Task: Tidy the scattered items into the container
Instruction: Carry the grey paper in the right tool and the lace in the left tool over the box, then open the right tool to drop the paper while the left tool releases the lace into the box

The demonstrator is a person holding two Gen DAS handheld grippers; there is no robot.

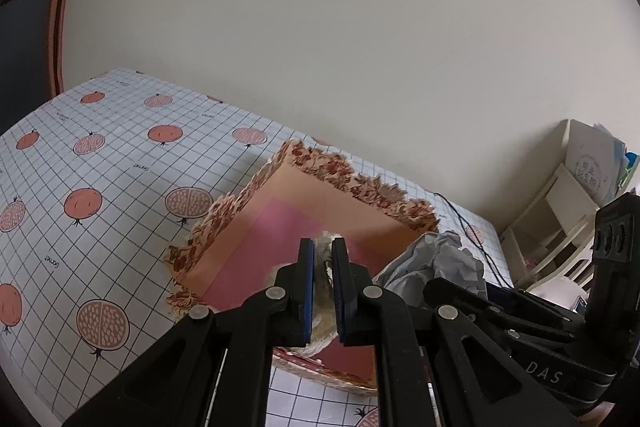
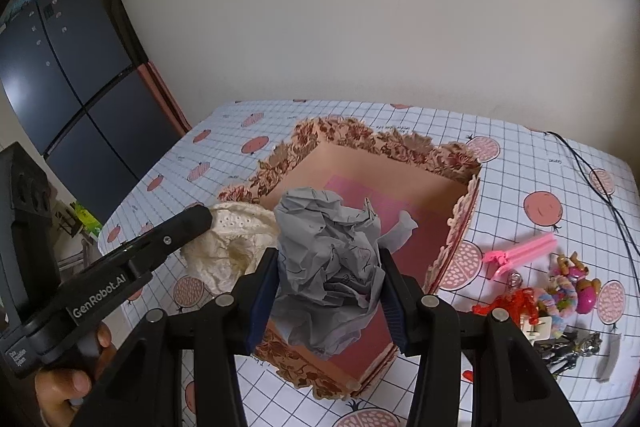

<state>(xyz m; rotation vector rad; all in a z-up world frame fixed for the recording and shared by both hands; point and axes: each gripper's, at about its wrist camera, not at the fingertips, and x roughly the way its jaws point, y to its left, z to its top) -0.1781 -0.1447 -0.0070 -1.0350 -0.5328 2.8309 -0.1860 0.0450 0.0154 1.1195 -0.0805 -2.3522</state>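
An open box with a pink floor and a floral scalloped rim [image 1: 360,183] [image 2: 384,143] stands on the pomegranate-print tablecloth [image 1: 120,187]. My left gripper [image 1: 323,251] is shut on a cream lace cloth [image 1: 318,339], held over the box's near left edge. In the right wrist view that gripper [image 2: 206,217] comes in from the left with the cream cloth [image 2: 232,247] bunched at its tip. My right gripper [image 2: 329,259] is shut on a crumpled grey paper ball [image 2: 320,239] above the box's near side. The left wrist view shows that paper ball [image 1: 440,263] at the right.
Right of the box lie a pink clip [image 2: 520,251], a red figure [image 2: 516,303], a fluffy coloured ring [image 2: 560,301], a pink toy [image 2: 580,279] and keys [image 2: 568,347]. A black cable [image 2: 600,195] crosses the far right. A dark fridge [image 2: 80,87] stands left, a wall behind.
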